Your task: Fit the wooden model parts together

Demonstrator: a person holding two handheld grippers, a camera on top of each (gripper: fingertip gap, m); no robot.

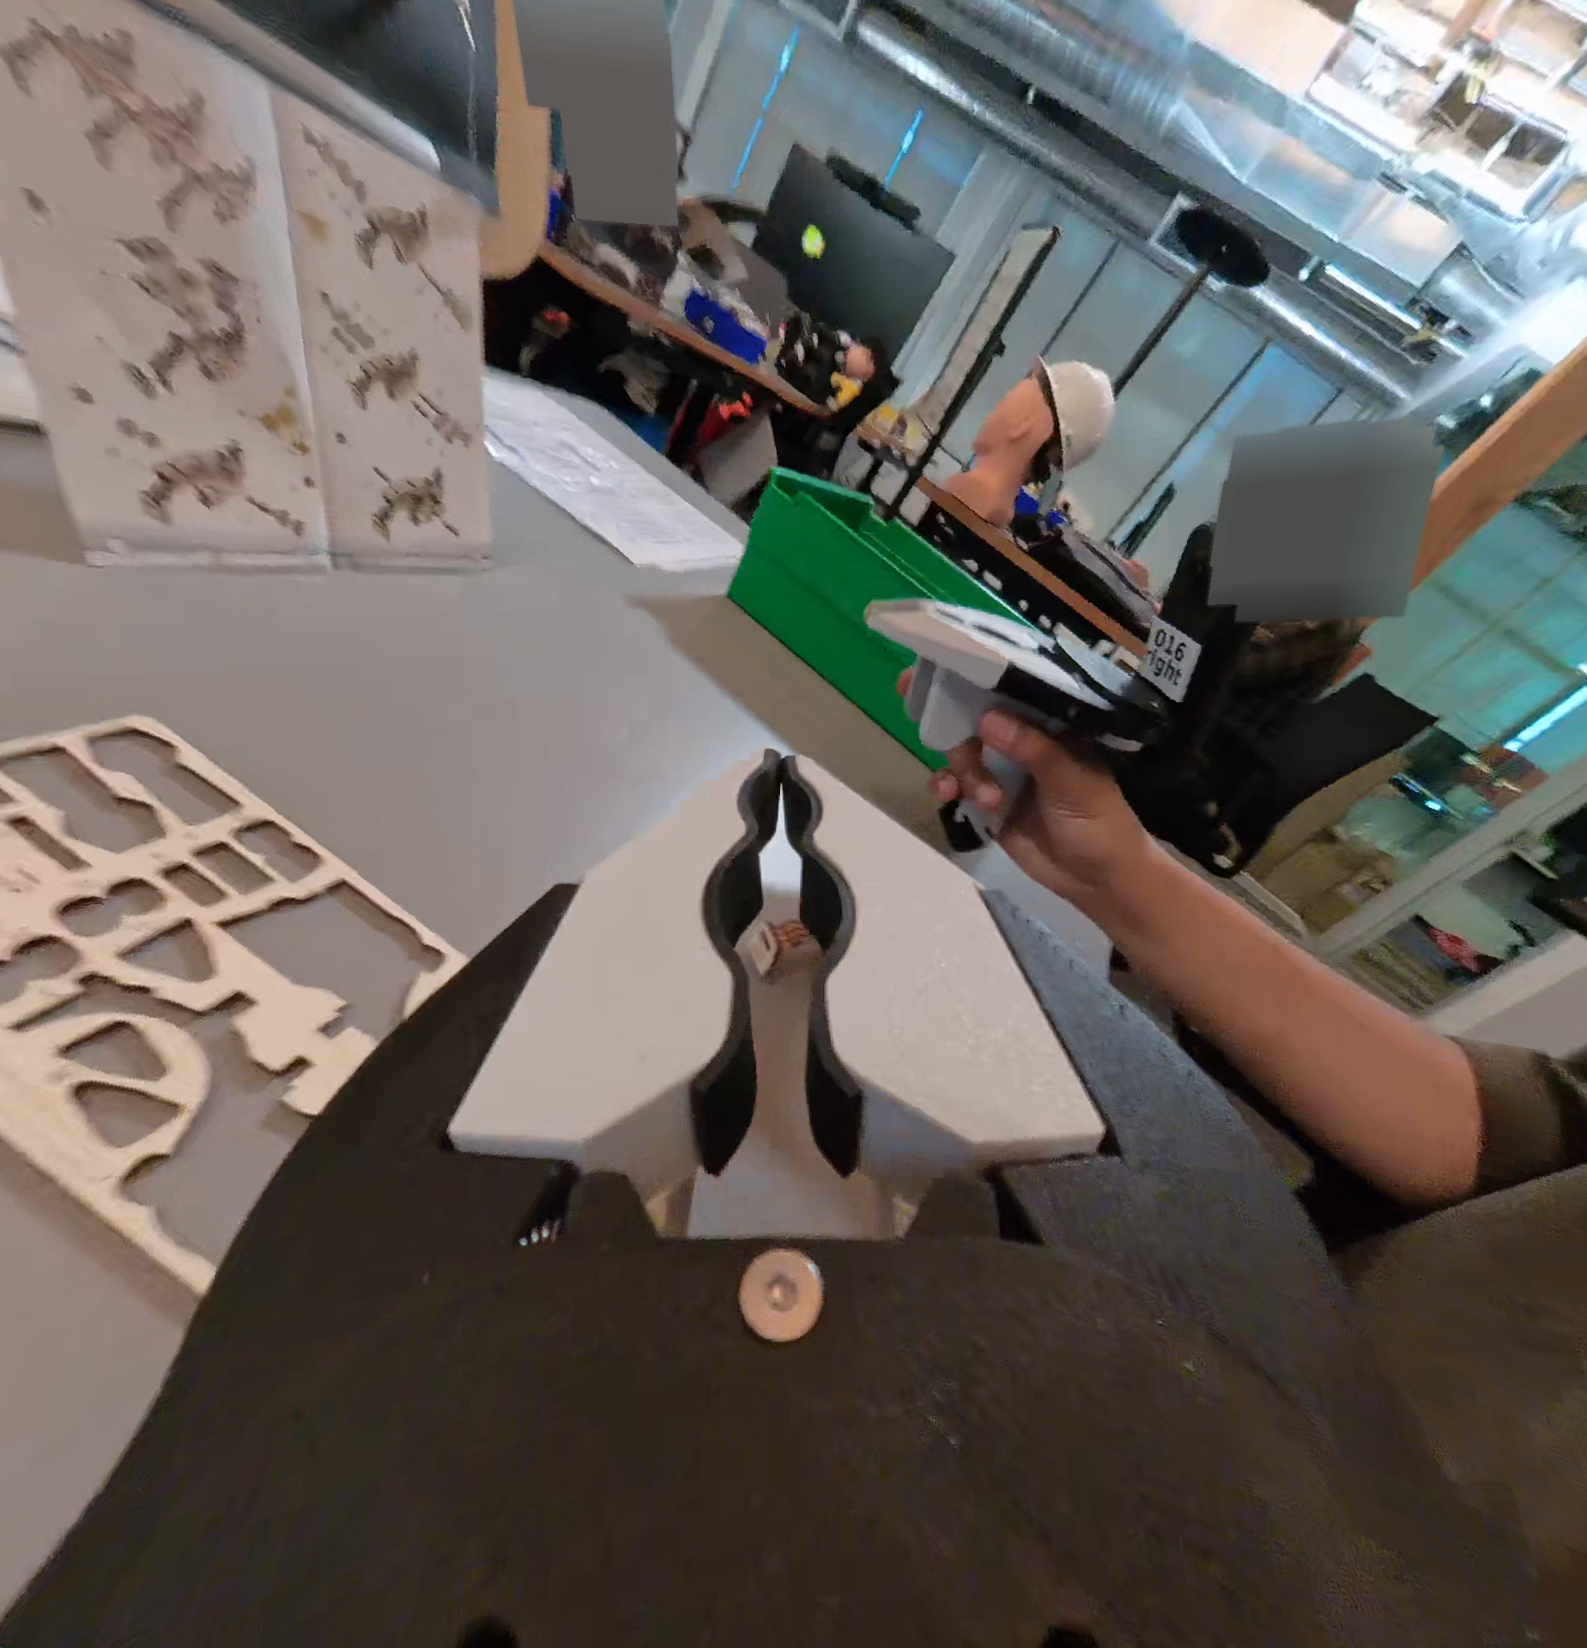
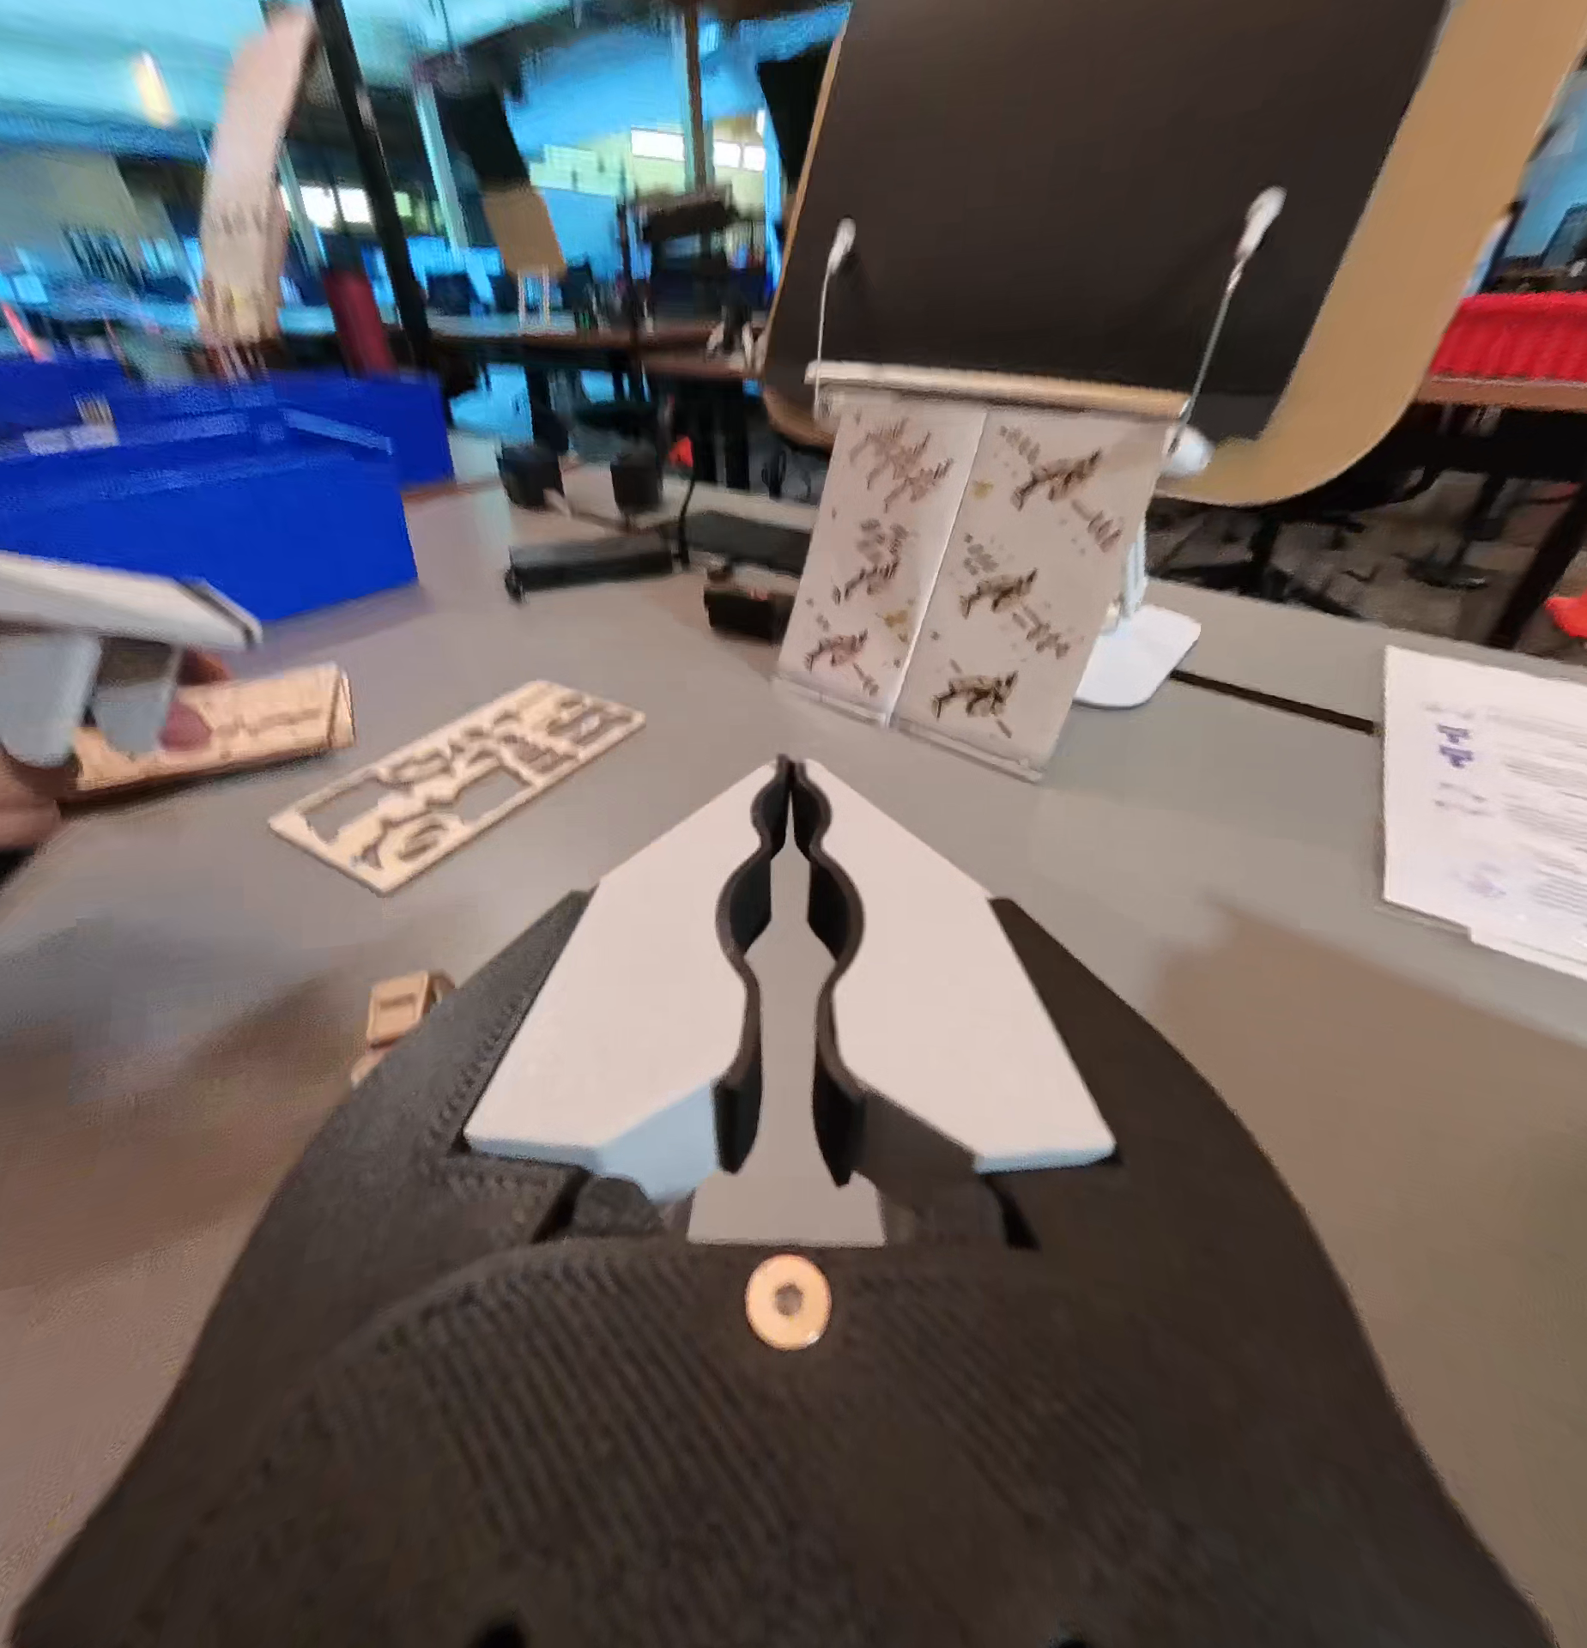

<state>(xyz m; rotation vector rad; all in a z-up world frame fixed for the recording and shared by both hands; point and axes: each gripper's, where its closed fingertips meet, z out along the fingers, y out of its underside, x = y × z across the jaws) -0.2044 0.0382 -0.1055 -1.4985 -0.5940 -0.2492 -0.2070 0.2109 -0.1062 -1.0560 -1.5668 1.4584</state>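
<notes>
Both grippers clenched: left gripper (image 1: 779,767) fingers meet at tips, right gripper (image 2: 788,774) too, neither grasping anything. Punched-out wooden sheet (image 2: 455,780) lies on grey table (image 2: 1173,892), instruction sheet (image 2: 968,580) propped behind.

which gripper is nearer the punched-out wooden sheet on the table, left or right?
Left, it seems. The left gripper is right beside the wooden sheet, which lies just to its left. The right gripper is farther off, the sheet ahead-left of it.
</notes>
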